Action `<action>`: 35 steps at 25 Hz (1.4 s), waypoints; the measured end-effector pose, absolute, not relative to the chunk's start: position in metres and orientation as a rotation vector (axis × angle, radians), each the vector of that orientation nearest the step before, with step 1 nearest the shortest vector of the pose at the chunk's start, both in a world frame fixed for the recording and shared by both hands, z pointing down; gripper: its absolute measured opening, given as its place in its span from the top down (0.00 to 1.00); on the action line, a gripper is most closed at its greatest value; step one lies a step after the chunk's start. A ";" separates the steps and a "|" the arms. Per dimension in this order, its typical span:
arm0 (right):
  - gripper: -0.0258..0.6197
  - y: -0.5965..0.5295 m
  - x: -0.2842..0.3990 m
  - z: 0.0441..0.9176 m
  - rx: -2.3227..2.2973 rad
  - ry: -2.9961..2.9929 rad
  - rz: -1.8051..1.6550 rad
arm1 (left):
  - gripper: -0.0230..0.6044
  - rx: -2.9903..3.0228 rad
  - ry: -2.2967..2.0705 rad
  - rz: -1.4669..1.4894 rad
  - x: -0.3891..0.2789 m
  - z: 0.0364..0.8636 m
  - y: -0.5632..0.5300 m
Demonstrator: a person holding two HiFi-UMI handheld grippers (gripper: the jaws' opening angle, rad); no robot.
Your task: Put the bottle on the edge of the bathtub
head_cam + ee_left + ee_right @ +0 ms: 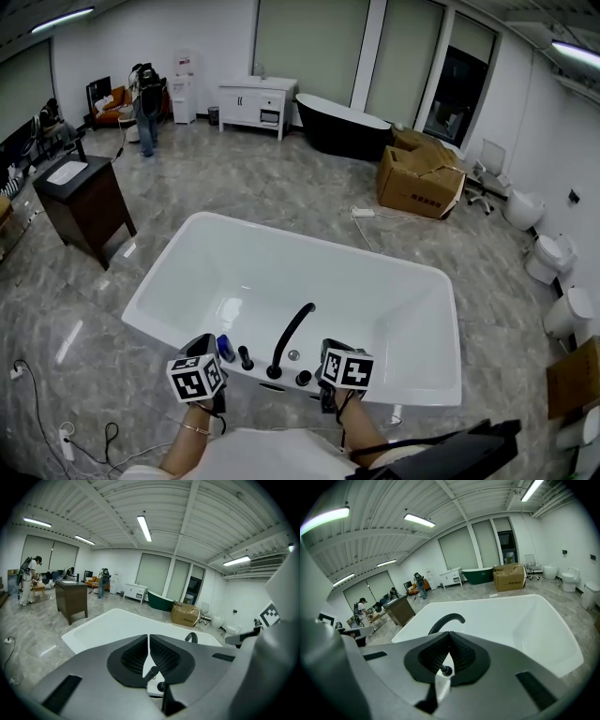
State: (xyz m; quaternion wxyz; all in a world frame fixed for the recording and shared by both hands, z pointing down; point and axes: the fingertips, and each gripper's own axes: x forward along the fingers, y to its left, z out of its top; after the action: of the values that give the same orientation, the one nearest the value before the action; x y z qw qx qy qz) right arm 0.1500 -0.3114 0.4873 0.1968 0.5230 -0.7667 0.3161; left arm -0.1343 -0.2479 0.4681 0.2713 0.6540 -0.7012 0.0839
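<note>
A: Our bottle (225, 349)?
B: We see it on the bathtub (412, 389) rim beside the left gripper (148, 645); it and the right gripper (449, 641) are closed, empty.
A: Likely light, slick; we grip mid-body.

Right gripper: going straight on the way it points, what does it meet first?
Probably the black faucet spout, just beyond the shut jaws of the right gripper; past it, the bathtub basin. Depth is unclear.

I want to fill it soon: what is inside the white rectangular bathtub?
The white rectangular bathtub looks bare inside. Its near inner wall, below the black curved faucet, is hidden by the rim, so that part cannot be checked.
</note>
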 end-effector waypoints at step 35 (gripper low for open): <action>0.92 -0.323 0.153 0.492 1.382 -2.141 0.847 | 0.92 1.669 -1.907 0.250 -0.136 0.487 -0.248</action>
State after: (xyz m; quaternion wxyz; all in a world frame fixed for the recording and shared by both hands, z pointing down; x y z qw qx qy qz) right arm 0.1532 -0.3233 0.4916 0.2259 0.5014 -0.7766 0.3072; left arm -0.1365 -0.2483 0.4867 0.2931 0.6267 -0.7159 0.0939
